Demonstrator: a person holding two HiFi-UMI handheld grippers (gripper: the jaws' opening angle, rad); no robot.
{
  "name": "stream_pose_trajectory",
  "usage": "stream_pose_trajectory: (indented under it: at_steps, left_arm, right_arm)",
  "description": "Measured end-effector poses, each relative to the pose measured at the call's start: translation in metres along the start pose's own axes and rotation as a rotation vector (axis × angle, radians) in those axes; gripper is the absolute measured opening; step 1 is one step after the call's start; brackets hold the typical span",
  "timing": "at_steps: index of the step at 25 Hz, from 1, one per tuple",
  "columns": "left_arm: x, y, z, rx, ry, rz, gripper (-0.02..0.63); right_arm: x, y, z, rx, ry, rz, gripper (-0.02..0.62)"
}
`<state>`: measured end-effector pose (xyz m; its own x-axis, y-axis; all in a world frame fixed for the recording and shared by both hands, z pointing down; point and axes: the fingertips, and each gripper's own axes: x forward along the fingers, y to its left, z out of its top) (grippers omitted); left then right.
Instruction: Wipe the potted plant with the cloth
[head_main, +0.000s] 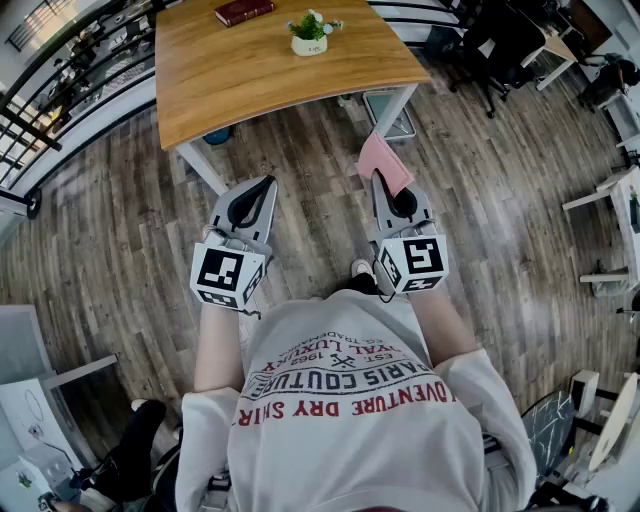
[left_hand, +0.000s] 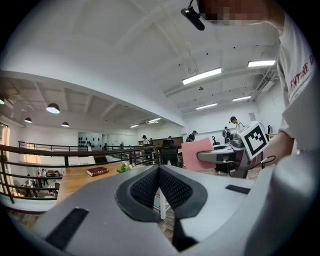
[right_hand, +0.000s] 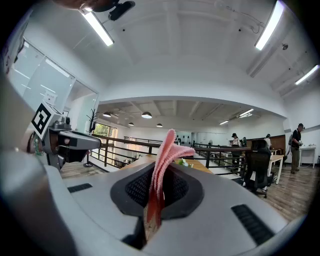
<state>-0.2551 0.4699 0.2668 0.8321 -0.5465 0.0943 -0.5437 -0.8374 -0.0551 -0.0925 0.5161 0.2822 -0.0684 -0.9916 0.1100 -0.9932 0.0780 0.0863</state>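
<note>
A small potted plant (head_main: 309, 32) in a white pot stands on the wooden table (head_main: 260, 80) far ahead of both grippers. In the left gripper view the plant (left_hand: 123, 168) shows small, beyond the closed jaws. My right gripper (head_main: 379, 172) is shut on a pink cloth (head_main: 385, 162), which sticks up from between the jaws (right_hand: 162, 165). My left gripper (head_main: 270, 180) is shut with nothing in it (left_hand: 159, 167). Both are held level in front of the person's chest, well short of the table.
A dark red book (head_main: 243, 11) lies on the table's far side. A railing (head_main: 60, 90) runs along the left. Office chairs (head_main: 500, 50) and white desks (head_main: 610, 190) stand to the right. Wooden floor lies between me and the table.
</note>
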Motion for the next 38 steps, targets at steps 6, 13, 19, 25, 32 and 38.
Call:
stream_pose_trajectory:
  at_steps: [6,13,19,25,32,38]
  left_arm:
    - [0.003,0.009,-0.004,0.008,0.015,-0.009,0.014]
    - [0.022,0.017,-0.014,0.019,0.041,-0.012,0.014]
    - [0.053,0.020,-0.028,-0.008,0.064,-0.013,0.014]
    - [0.104,0.037,-0.049,-0.022,0.091,0.035,0.014]
    - [0.201,0.087,-0.030,-0.037,0.082,0.184,0.014]
    - [0.294,0.111,-0.017,-0.062,0.079,0.256,0.014]
  right_arm:
    - [0.010,0.004,-0.004,0.014,0.007,-0.007,0.037]
    - [0.022,-0.010,-0.012,0.034,0.030,-0.051,0.037]
    - [0.044,-0.042,-0.031,0.029,0.076,-0.053,0.037]
    - [0.097,-0.083,-0.057,0.055,0.103,-0.011,0.037]
    - [0.197,-0.152,-0.045,0.036,0.100,0.135,0.037]
    - [0.273,-0.226,-0.034,0.059,0.086,0.202,0.037]
